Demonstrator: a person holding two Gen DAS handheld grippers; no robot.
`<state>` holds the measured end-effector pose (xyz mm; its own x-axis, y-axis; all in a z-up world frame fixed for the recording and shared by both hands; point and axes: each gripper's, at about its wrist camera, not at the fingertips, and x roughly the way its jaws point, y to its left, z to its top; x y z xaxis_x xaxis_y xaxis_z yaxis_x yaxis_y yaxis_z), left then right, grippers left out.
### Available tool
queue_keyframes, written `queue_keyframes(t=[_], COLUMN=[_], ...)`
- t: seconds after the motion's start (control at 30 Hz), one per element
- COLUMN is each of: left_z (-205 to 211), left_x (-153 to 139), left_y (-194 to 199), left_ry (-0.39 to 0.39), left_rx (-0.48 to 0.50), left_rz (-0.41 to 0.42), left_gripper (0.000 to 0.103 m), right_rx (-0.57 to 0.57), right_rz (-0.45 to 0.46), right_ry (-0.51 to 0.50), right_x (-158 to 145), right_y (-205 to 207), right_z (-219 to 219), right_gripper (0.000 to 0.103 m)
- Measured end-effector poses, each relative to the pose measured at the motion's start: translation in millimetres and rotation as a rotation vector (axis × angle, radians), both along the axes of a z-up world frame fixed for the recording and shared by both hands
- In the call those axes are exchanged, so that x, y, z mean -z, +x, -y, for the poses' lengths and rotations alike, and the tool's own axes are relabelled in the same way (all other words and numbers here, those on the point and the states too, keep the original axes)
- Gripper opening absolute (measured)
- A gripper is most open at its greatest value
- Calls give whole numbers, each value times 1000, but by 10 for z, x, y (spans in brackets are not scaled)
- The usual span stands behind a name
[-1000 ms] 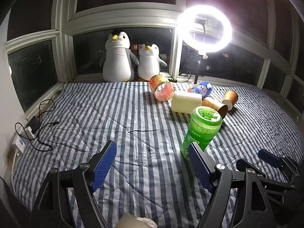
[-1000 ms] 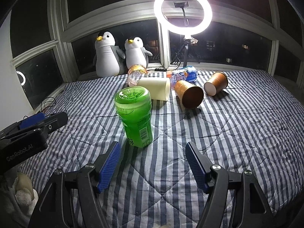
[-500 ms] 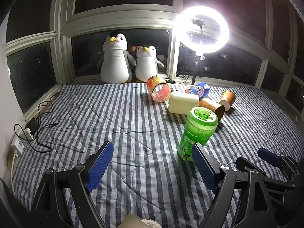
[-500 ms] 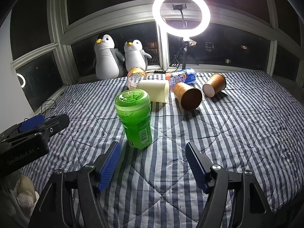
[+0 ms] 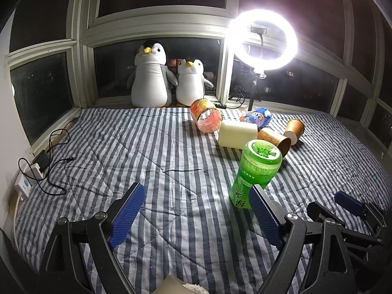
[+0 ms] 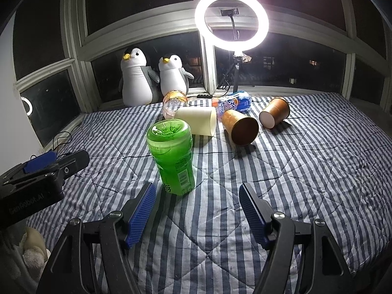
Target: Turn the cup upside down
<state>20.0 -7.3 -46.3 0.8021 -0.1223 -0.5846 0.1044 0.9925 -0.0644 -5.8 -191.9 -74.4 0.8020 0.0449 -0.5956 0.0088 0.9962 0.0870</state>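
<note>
A green plastic cup (image 5: 254,174) stands on the striped bedspread with its closed base facing up; it also shows in the right wrist view (image 6: 174,156). My left gripper (image 5: 196,210) is open and empty, its right pad just in front of the green cup. My right gripper (image 6: 198,213) is open and empty, with the green cup just beyond its left pad. Behind lie a cream cup (image 6: 197,120), two brown paper cups (image 6: 241,127) (image 6: 274,115) and a clear orange cup (image 6: 172,103), all on their sides.
A blue-labelled bottle (image 6: 232,103) lies behind the cups. Two penguin plush toys (image 5: 149,76) sit at the window. A ring light (image 6: 231,16) stands on a tripod at the back. Cables and a power strip (image 5: 27,178) lie at the bed's left edge.
Both grippers have drawn back a little from the green cup. The cup stands where it was.
</note>
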Motion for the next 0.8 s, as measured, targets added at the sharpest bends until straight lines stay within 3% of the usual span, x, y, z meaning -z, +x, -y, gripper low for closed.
queue_keyframes(t=[0.8], left_z=[-32], left_x=[-56], left_y=[-50], left_ry=[-1], left_rx=[-6], left_rz=[12], left_gripper=[90], right_rx=[7], right_rz=[13], right_ry=[3], right_x=[-33], right_y=[-29], right_z=[-2], right_gripper=[67])
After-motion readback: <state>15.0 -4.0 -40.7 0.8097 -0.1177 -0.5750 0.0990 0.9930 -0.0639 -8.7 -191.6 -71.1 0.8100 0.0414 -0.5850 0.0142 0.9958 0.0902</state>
